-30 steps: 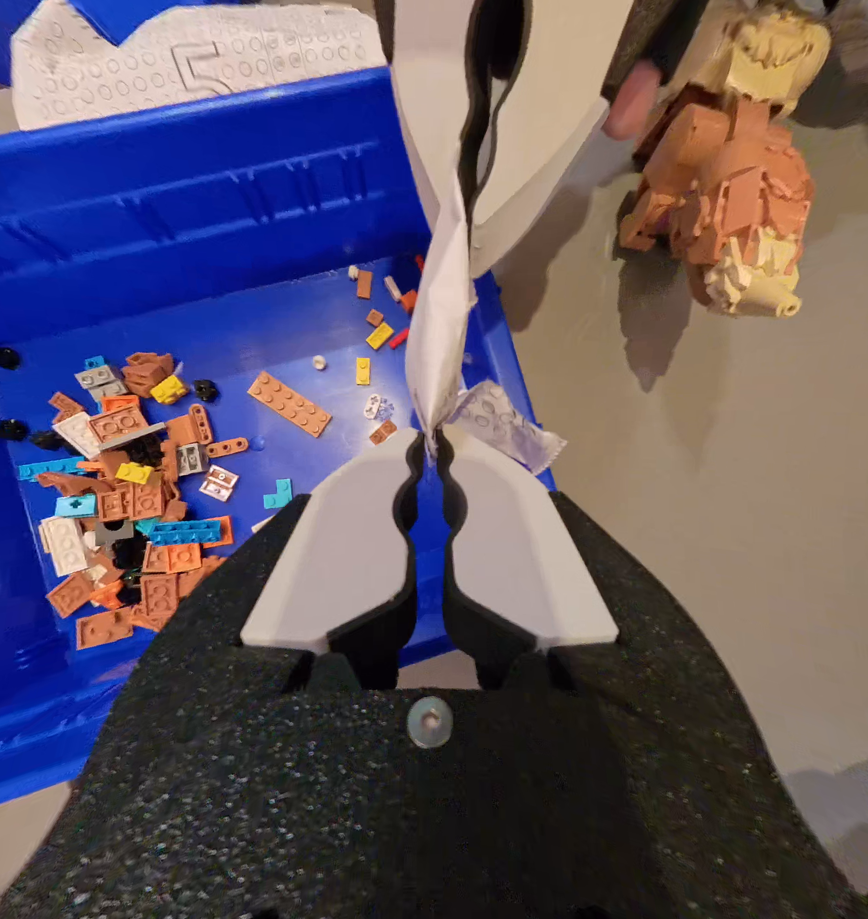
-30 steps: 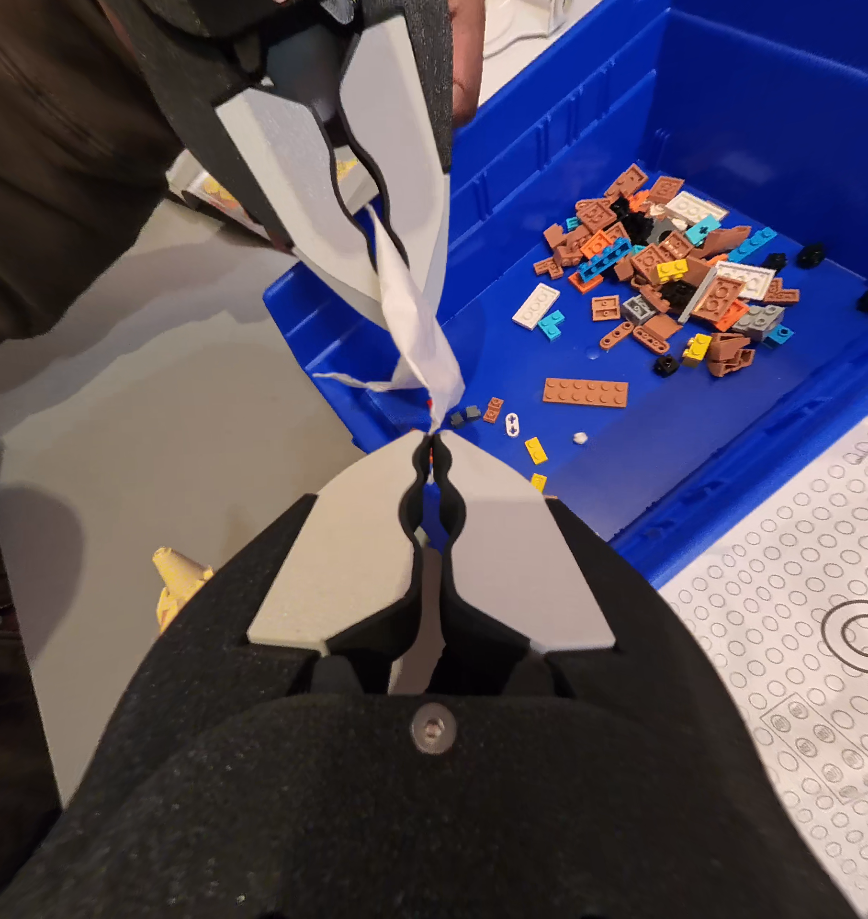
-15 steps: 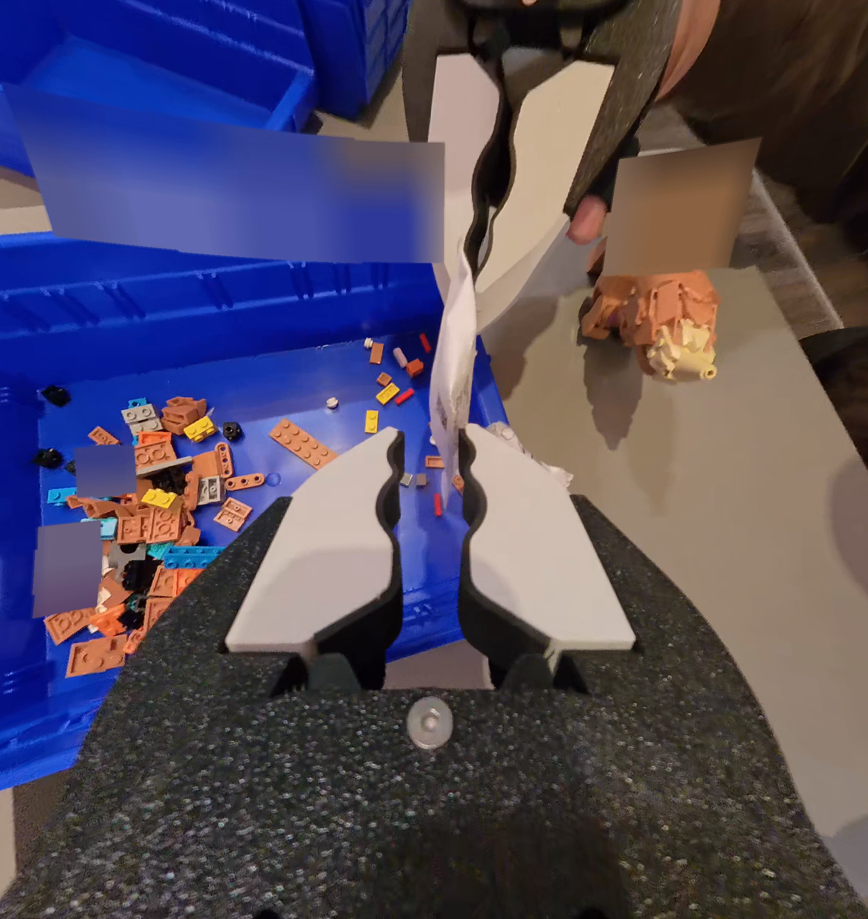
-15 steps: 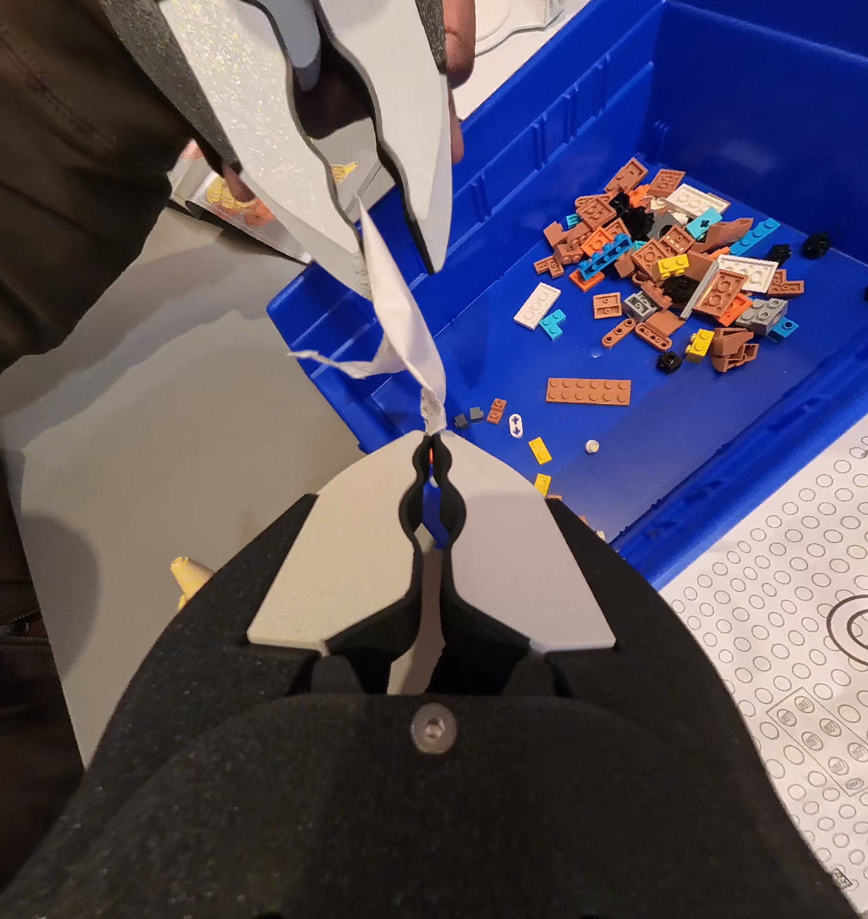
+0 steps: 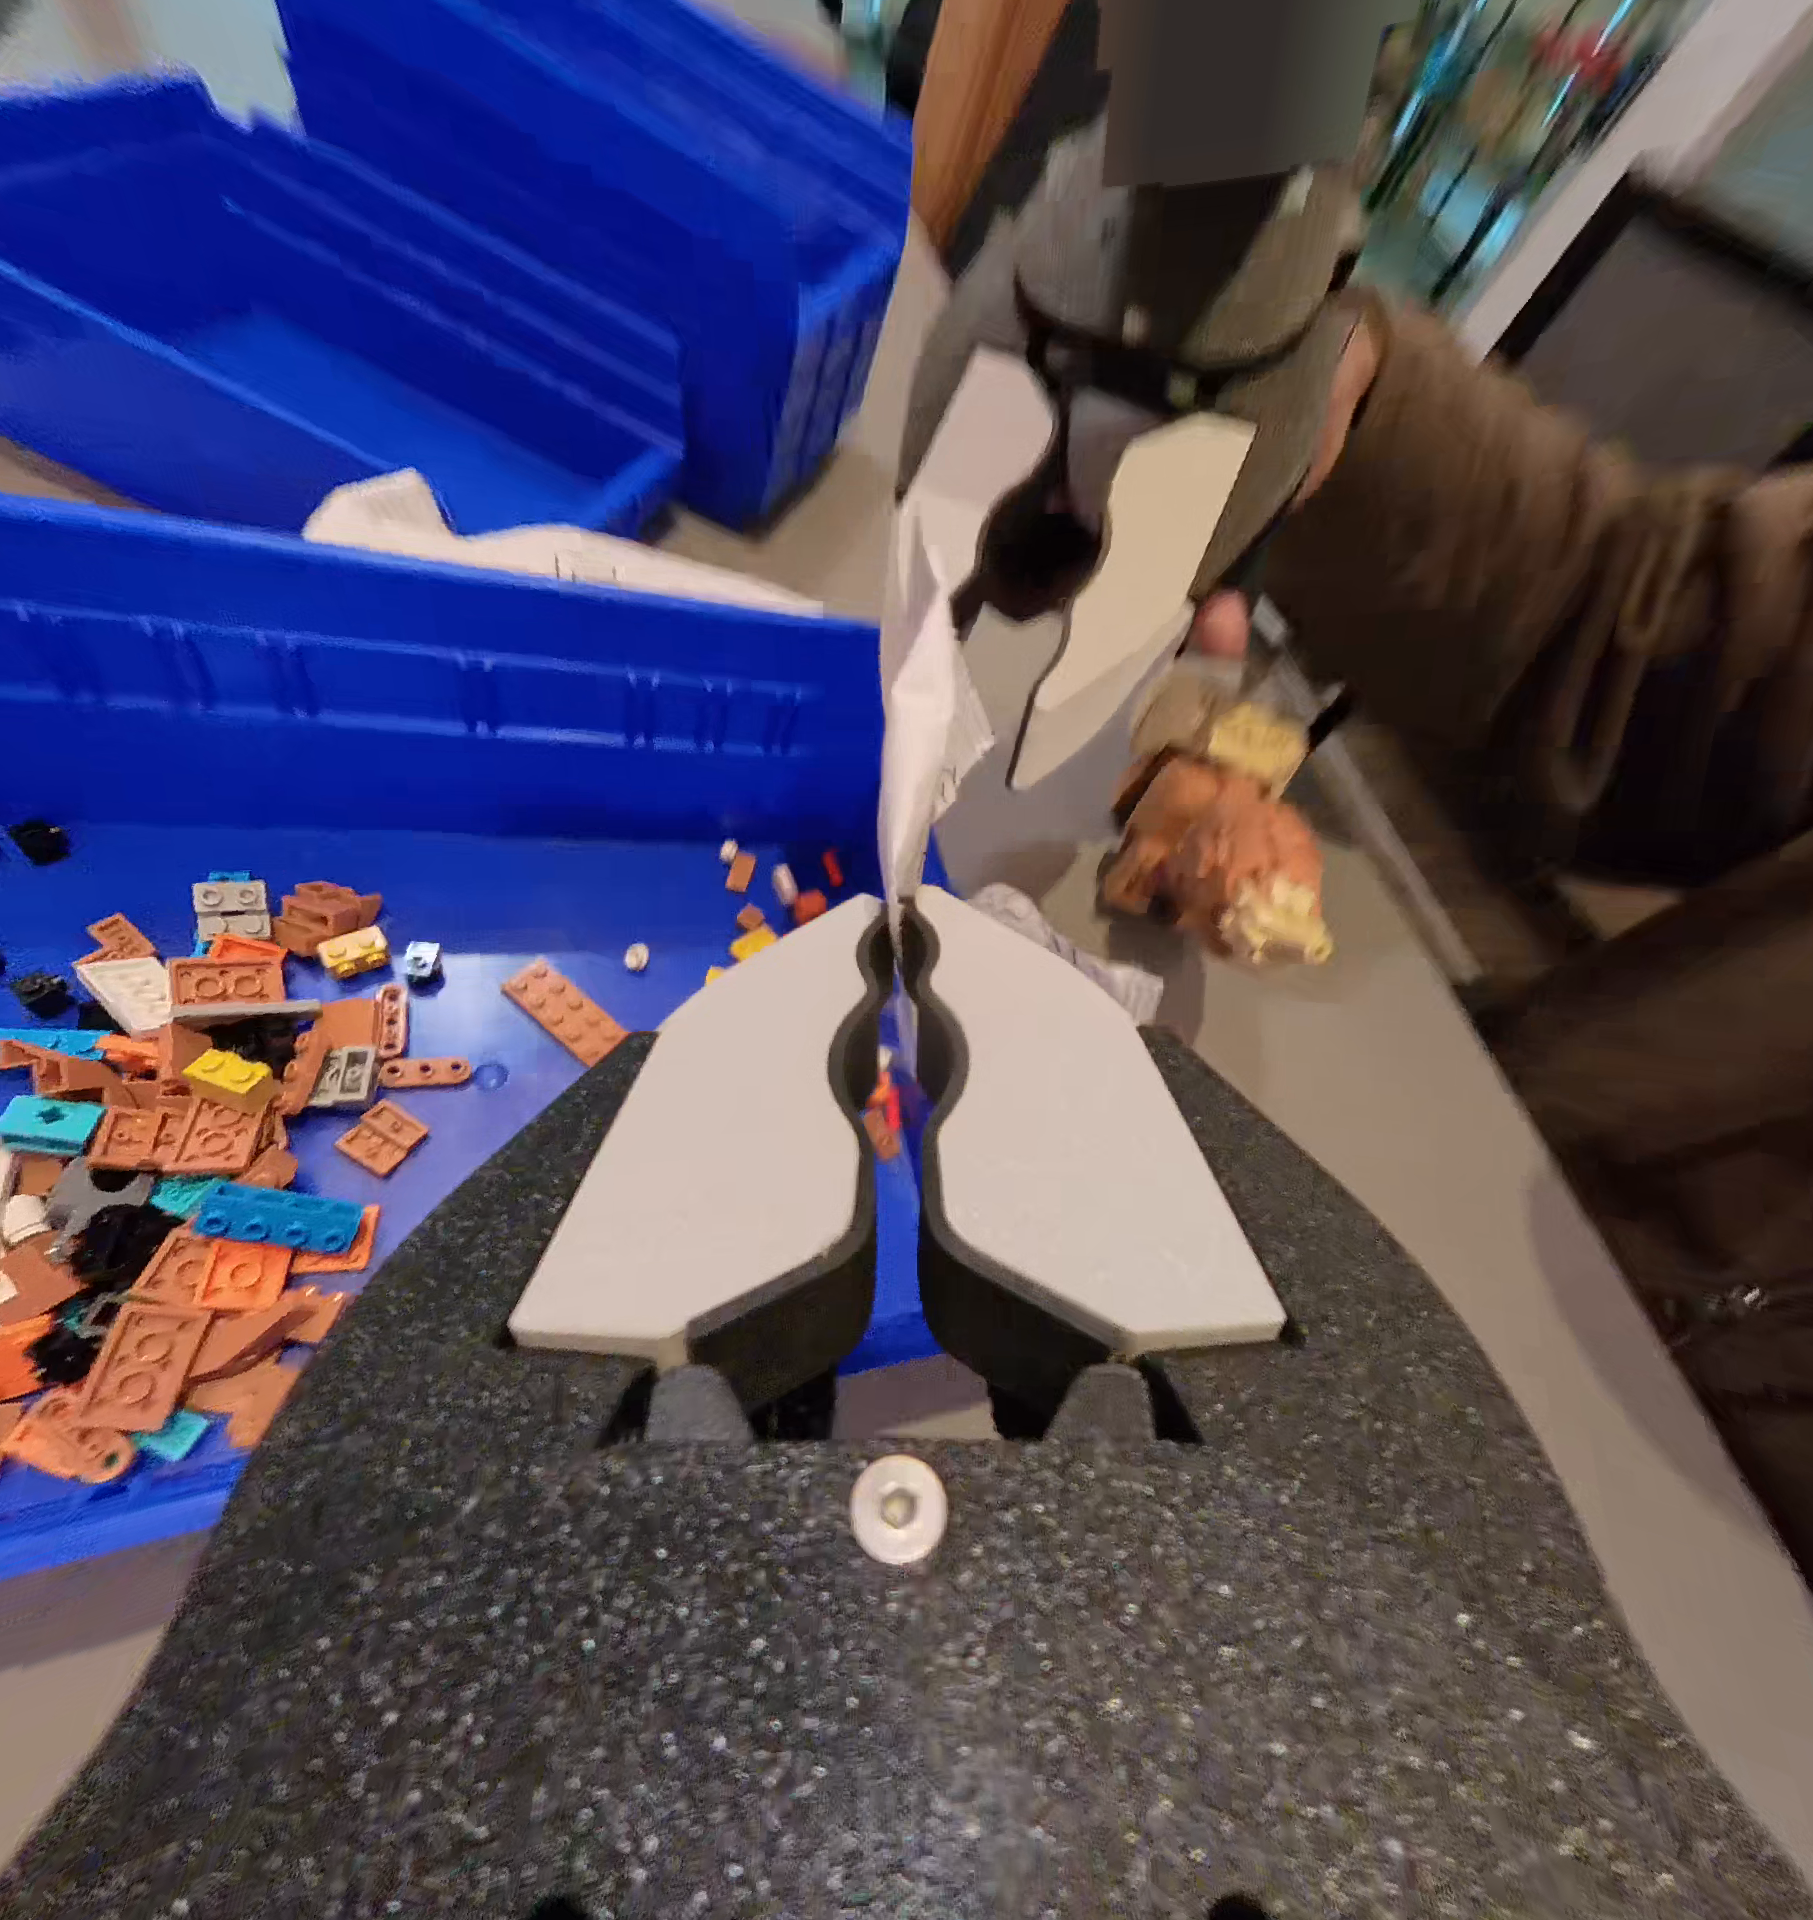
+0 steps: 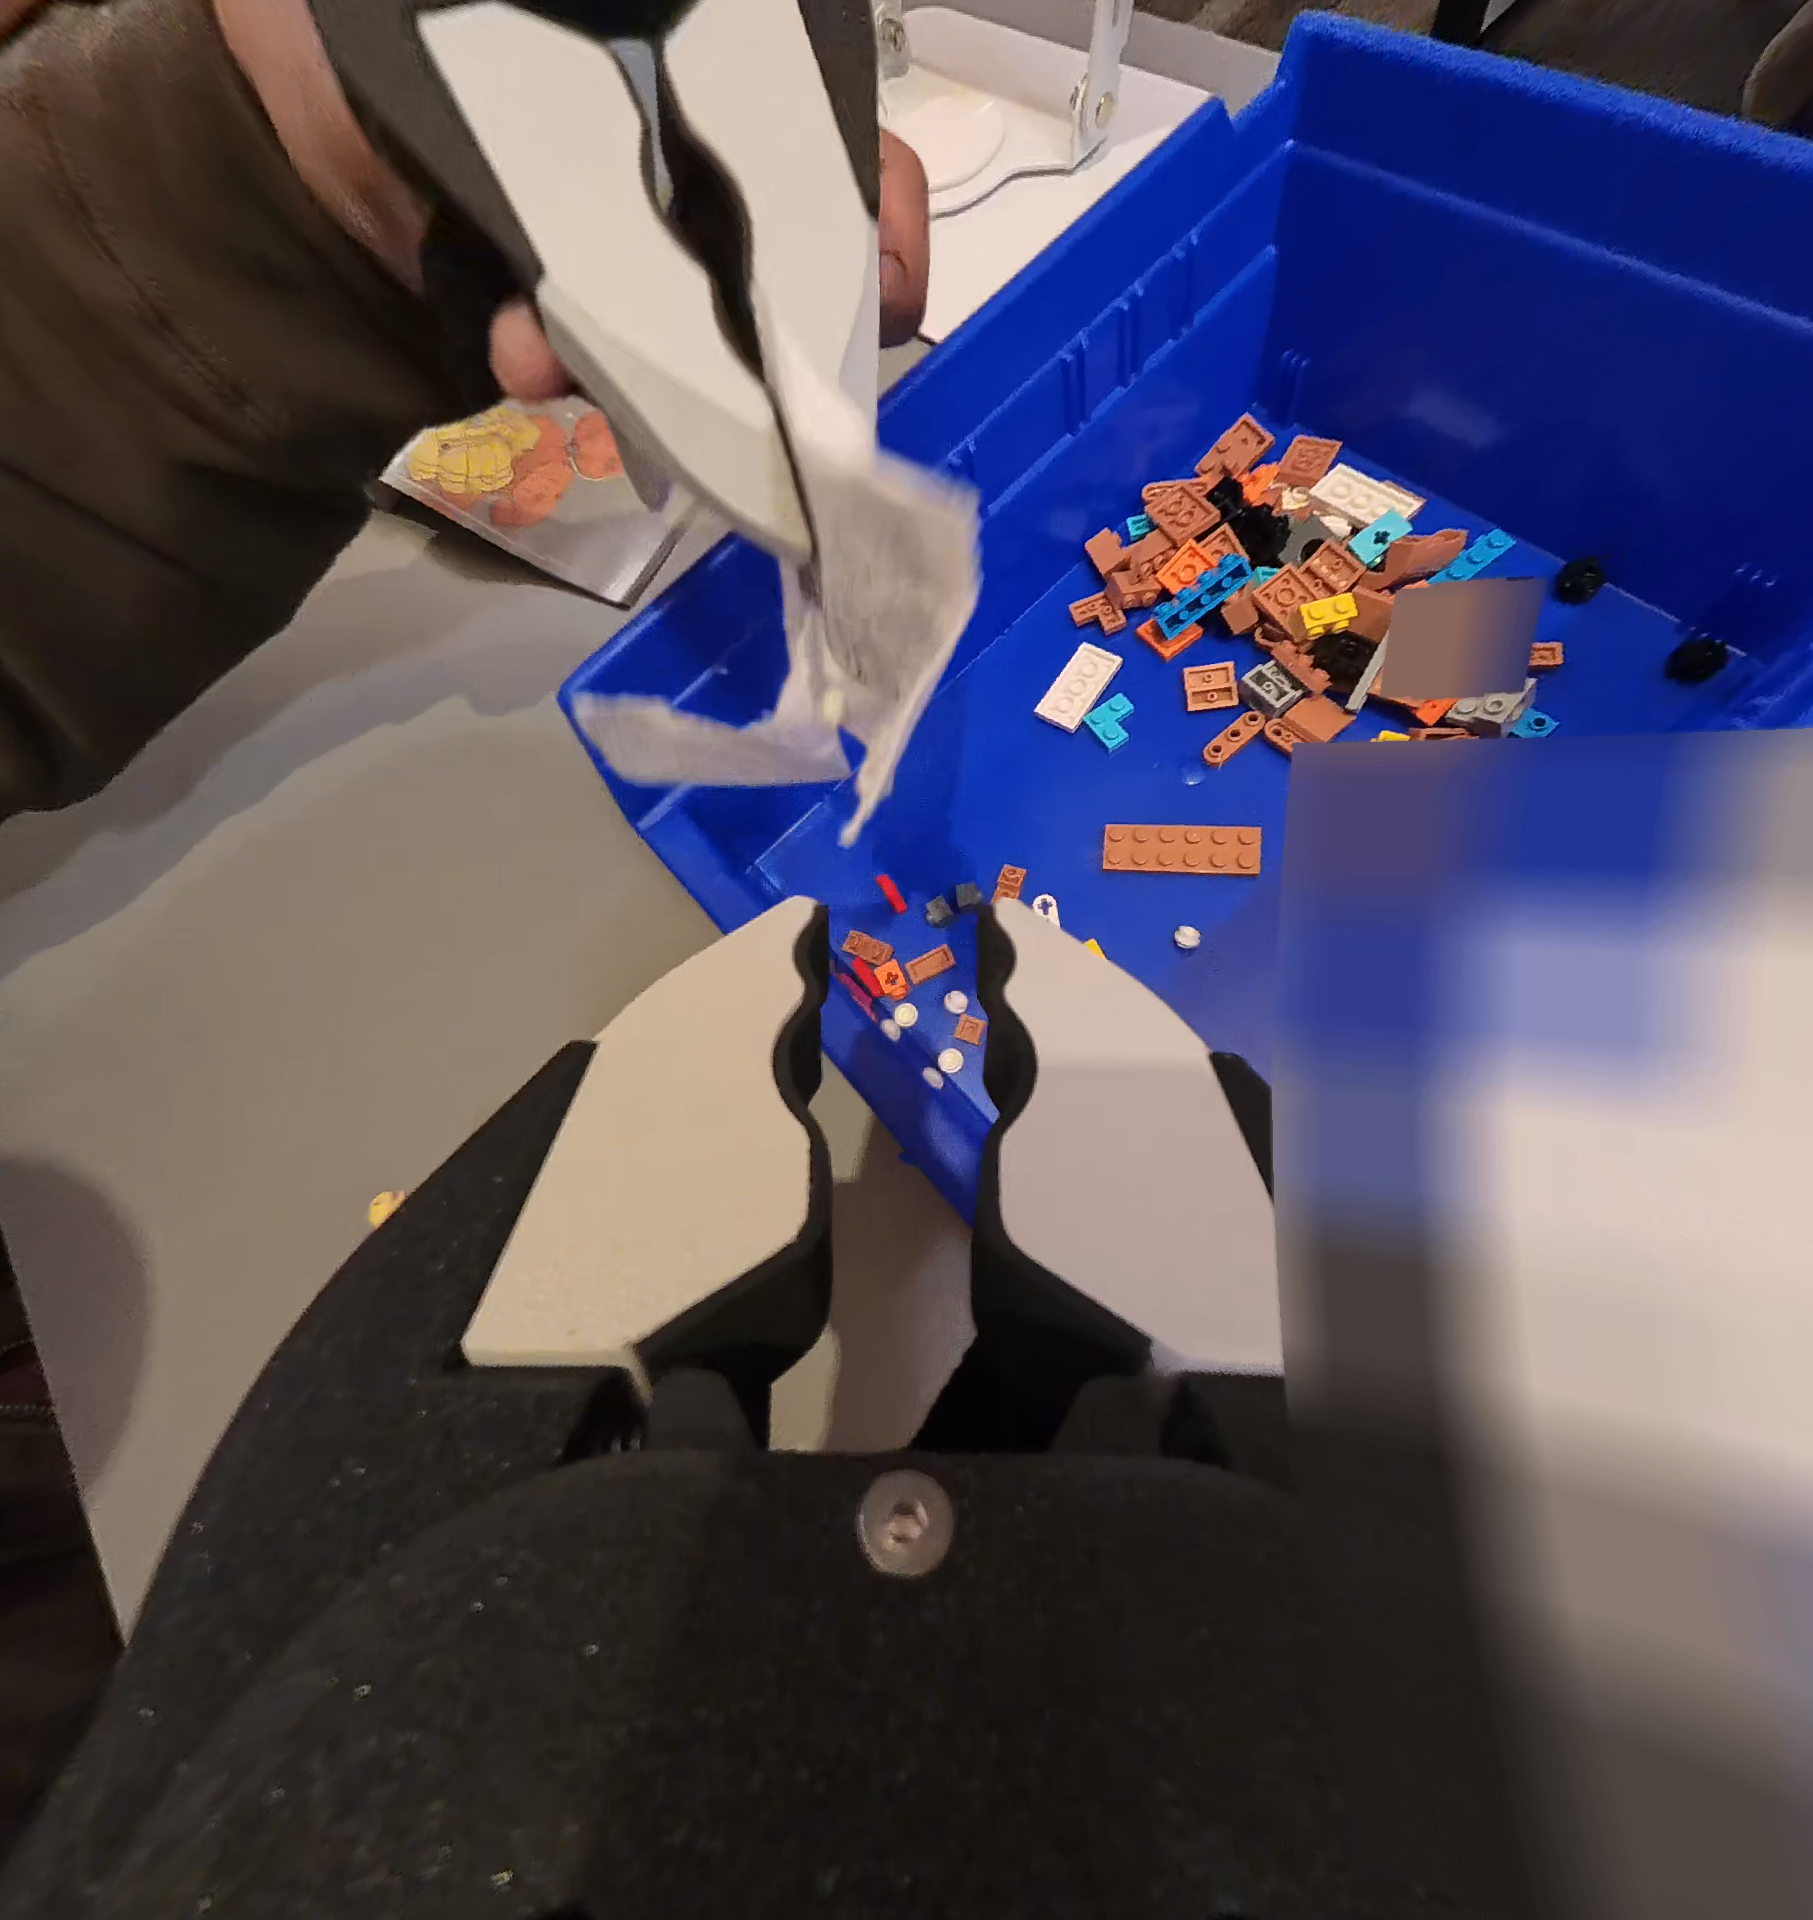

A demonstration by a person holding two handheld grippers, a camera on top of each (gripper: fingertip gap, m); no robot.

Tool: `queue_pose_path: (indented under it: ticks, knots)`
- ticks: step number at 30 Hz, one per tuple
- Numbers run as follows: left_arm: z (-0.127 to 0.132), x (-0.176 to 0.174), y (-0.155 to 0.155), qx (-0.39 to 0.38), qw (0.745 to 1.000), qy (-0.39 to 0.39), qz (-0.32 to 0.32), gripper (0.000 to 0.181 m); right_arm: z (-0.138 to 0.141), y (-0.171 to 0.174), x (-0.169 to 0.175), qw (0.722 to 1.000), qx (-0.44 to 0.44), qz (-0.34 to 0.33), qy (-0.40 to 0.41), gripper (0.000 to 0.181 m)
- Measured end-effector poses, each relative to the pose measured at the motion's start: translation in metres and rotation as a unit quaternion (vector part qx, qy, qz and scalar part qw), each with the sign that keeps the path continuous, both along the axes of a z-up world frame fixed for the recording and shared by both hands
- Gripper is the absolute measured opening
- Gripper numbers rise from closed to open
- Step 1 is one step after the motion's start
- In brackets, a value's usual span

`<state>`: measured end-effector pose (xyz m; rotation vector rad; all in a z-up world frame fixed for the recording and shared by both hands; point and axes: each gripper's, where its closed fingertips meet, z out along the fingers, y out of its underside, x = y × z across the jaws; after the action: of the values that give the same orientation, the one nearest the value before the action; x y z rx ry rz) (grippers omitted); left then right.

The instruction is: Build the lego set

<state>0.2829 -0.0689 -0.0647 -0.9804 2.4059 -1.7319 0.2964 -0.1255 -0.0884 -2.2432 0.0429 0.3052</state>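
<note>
My left gripper (image 5: 899, 914) is shut on the lower end of a white paper parts bag (image 5: 923, 707), over the right end of a blue bin (image 5: 414, 707). In the right wrist view the left gripper (image 6: 819, 499) holds the bag (image 6: 881, 623), which hangs open and crumpled above the bin (image 6: 1504, 312). My right gripper (image 6: 902, 914) is open and empty below the bag; it also shows in the left wrist view (image 5: 985, 727), jaws apart beside the bag. Small pieces (image 6: 912, 977) lie in the bin's corner. A pile of loose bricks (image 5: 185, 1122) fills the bin's other end (image 6: 1297, 582).
A partly built brown and tan model (image 5: 1224, 873) lies on the grey table right of the bin. More blue bins (image 5: 466, 260) stand behind, with white paper (image 5: 528, 540) in one. A clear packet with yellow and orange shapes (image 6: 528, 488) lies left of the bin. The gap from one gripper's tips to the other's is roughly 7 cm.
Both grippers held the bag stretched between them. My left gripper opened, then shut on the bag again. My right gripper opened and let the bag go; more small pieces now lie in the bin's corner.
</note>
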Motion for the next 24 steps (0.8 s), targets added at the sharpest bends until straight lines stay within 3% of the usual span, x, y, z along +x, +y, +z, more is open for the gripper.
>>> queue_pose_path:
  ticks: [4,9,13,17,21,24]
  knots:
    - [0.035,-0.005,0.017,-0.147,0.989,-0.021,0.022,0.002,0.01,-0.002,-0.006,1.0,0.015,0.0,-0.01,0.029]
    - [0.075,-0.032,0.039,-0.323,0.944,-0.064,0.024,0.001,0.031,0.005,-0.025,0.999,0.042,0.013,-0.032,0.029]
    - [0.088,-0.062,0.045,-0.371,0.92,-0.114,0.059,0.001,0.063,0.015,-0.049,0.995,0.088,0.03,-0.046,0.03]
    - [0.102,-0.098,0.053,-0.451,0.868,-0.165,0.127,0.001,0.087,0.028,-0.082,0.989,0.113,0.033,-0.089,0.034]
    - [0.105,-0.144,0.05,-0.501,0.825,-0.202,0.167,0.0,0.089,0.044,-0.129,0.981,0.114,0.027,-0.156,0.04]
    - [0.102,-0.166,0.04,-0.493,0.824,-0.198,0.195,0.0,0.086,0.059,-0.162,0.967,0.131,0.03,-0.217,0.044]
